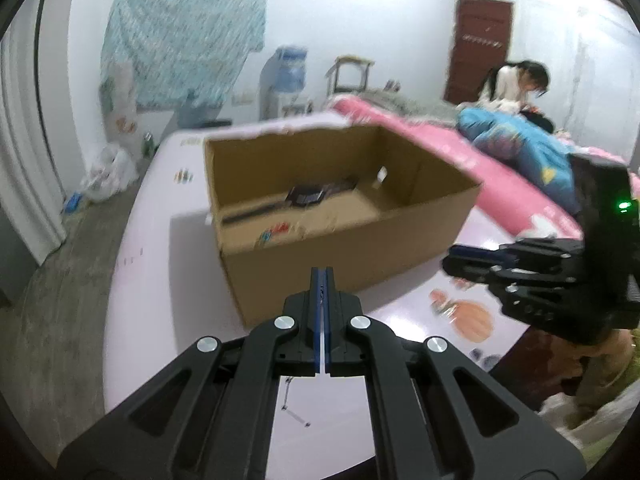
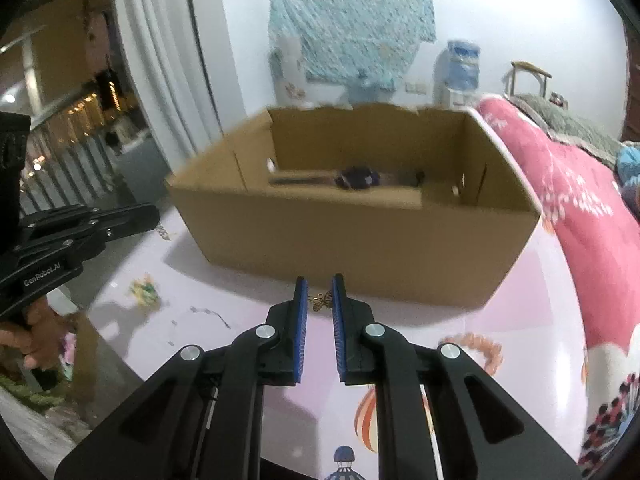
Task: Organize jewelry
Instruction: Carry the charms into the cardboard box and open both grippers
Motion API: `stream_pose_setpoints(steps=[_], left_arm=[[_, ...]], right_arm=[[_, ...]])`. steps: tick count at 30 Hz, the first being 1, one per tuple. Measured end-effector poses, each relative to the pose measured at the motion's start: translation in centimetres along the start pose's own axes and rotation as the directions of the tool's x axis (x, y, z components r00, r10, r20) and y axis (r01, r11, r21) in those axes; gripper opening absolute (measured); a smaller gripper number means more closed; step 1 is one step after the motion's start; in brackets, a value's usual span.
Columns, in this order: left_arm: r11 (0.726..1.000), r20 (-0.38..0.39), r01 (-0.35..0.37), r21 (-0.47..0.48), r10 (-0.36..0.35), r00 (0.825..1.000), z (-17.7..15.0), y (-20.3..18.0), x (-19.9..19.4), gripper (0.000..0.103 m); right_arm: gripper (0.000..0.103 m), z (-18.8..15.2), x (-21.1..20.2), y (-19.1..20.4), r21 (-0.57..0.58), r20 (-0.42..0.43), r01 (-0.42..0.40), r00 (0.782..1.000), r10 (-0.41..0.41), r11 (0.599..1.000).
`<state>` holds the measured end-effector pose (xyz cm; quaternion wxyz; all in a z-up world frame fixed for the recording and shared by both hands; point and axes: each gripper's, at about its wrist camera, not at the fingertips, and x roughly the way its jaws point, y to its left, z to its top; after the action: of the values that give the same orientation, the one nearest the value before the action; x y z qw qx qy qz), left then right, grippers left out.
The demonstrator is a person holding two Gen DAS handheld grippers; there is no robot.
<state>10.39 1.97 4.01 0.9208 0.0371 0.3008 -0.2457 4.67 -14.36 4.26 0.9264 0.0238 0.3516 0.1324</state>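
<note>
R gripper (image 2: pixel 320 294): jaws narrowly parted, small gold butterfly charm (image 2: pixel 322 301) caught between the tips, wings spread crosswise to the jaws. L gripper (image 1: pixel 322 280): jaws fully closed, seemingly on a thin silver chain (image 1: pixel 294 406) dangling below, above the desk (image 1: pixel 152 280). Cardboard box (image 2: pixel 360 248) dead ahead of both, just beyond the tips, long axis across; R looks nearer its front wall, dark watch-like piece (image 2: pixel 358 178) lies inside near the far wall.

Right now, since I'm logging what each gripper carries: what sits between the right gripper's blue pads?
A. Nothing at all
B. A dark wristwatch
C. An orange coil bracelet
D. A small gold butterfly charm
D. In the right wrist view a small gold butterfly charm sits between the tips of the right gripper, in front of the cardboard box.
</note>
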Motion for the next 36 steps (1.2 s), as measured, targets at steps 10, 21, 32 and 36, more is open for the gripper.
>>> stream_pose_setpoints(steps=[10,21,32,36], left_arm=[[0.989,0.039,0.148,0.017,-0.148,0.988,8.2,-1.1,1.6,0.000],[0.917,-0.332,0.252,-0.310,-0.353,0.875,9.4,1.1,17.7,0.000],[0.877,-0.405,0.221,-0.427,-0.404,0.820,9.9,0.1,23.9,0.000],[0.871,-0.409,0.217,-0.440,-0.409,0.816,10.1,-0.2,24.7,0.002]], right_arm=[[0.012,9.1,-2.9,-3.1,-0.060,0.093,-0.108,0.989,0.113,0.992],[0.012,14.3,8.8,-9.5,0.058,-0.242,-0.126,0.961,0.137,0.990],[0.012,15.0,14.3,-10.5,-0.010,-0.356,-0.050,0.933,0.043,0.999],[0.012,15.2,14.5,-11.0,-0.015,-0.356,-0.039,0.934,0.031,0.999]])
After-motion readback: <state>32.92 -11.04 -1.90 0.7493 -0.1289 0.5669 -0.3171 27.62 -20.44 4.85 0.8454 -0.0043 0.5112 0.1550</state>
